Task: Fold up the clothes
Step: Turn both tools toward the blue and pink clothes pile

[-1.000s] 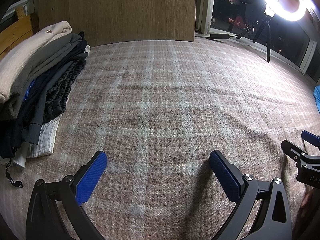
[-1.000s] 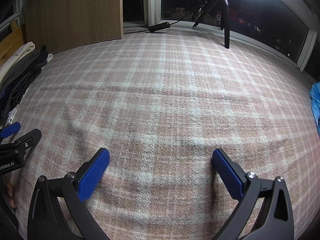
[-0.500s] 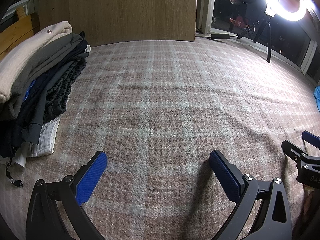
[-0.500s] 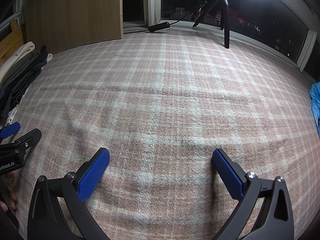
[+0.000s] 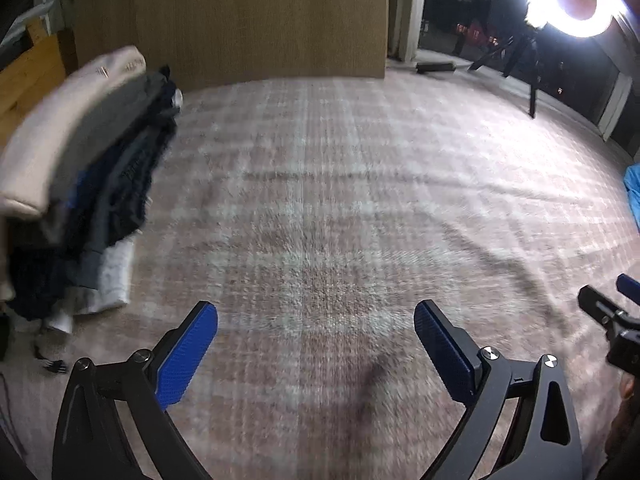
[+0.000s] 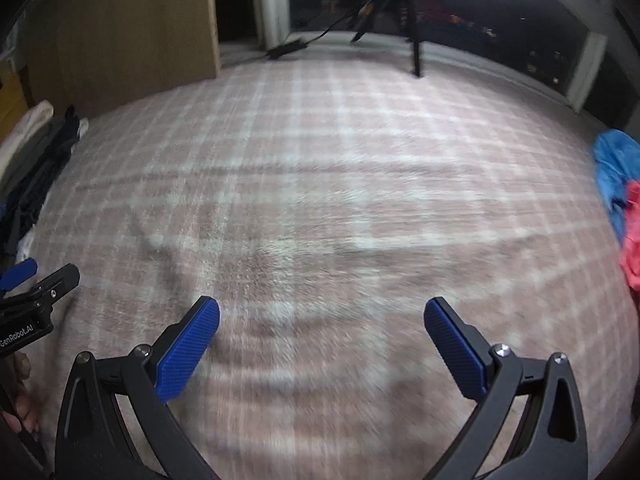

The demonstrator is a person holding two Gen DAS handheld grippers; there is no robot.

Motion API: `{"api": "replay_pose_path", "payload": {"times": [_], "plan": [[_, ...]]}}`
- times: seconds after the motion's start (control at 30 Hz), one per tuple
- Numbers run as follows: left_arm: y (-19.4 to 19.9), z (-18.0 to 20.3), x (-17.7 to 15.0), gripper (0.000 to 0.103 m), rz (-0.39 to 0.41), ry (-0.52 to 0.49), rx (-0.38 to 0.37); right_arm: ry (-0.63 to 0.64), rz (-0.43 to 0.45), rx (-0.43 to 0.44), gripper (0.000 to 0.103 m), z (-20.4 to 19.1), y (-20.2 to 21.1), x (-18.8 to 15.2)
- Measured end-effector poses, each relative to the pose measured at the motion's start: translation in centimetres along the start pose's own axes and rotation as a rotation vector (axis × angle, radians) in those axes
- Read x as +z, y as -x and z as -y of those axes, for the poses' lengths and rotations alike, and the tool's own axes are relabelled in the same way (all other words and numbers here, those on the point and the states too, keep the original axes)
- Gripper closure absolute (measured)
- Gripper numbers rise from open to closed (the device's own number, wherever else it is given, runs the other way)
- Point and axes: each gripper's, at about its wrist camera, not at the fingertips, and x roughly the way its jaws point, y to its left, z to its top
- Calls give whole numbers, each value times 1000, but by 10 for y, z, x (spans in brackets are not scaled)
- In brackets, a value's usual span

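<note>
Change: both views blurred now, sharp half a second ago; right view swung rightward, bringing more of the blue garment and a red one into the right edge; stack of clothes larger and nearer in the left view.
Left gripper [image 5: 316, 332]: black frame, blue ribbed pads, fingers [image 5: 188, 352] spread wide, holding nothing, hovering over the blanket; also seen at the left edge of the right view [image 6: 36, 288].
Right gripper [image 6: 322, 336]: same build, fingers [image 6: 456, 352] spread wide, empty, above the blanket; tip seen at the right edge of the left view [image 5: 612, 308].
Surface: pink and white checked woven blanket [image 5: 340, 208], lightly creased, filling the middle of both views [image 6: 340, 184].
Folded stack of clothes [image 5: 84, 176]: far left on the blanket; cream knit on top, grey and dark navy pieces under it, a white piece at the bottom; well apart from both grippers; thin strip at the left edge of the right view [image 6: 36, 168].
Loose crumpled blue garment [image 6: 614, 168]: right edge of the blanket, touching a crumpled red garment [image 6: 632, 240] just nearer; blue sliver in the left view [image 5: 632, 192].
Background: light wooden panel [image 5: 240, 20] far left; bright ring light [image 5: 580, 4] on a black tripod [image 6: 412, 28] far right, beside dark windows.
Hand: part of one at the lower left edge of the right view [image 6: 20, 400], at the left gripper.
</note>
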Motion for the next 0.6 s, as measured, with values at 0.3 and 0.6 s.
{"api": "replay_pose_path", "payload": {"times": [0.3, 0.6], "plan": [[94, 5, 18, 4, 131, -59, -67, -81, 130, -74, 0, 29, 106, 4], [178, 29, 45, 4, 289, -118, -128, -128, 256, -142, 0, 45, 190, 17]]}}
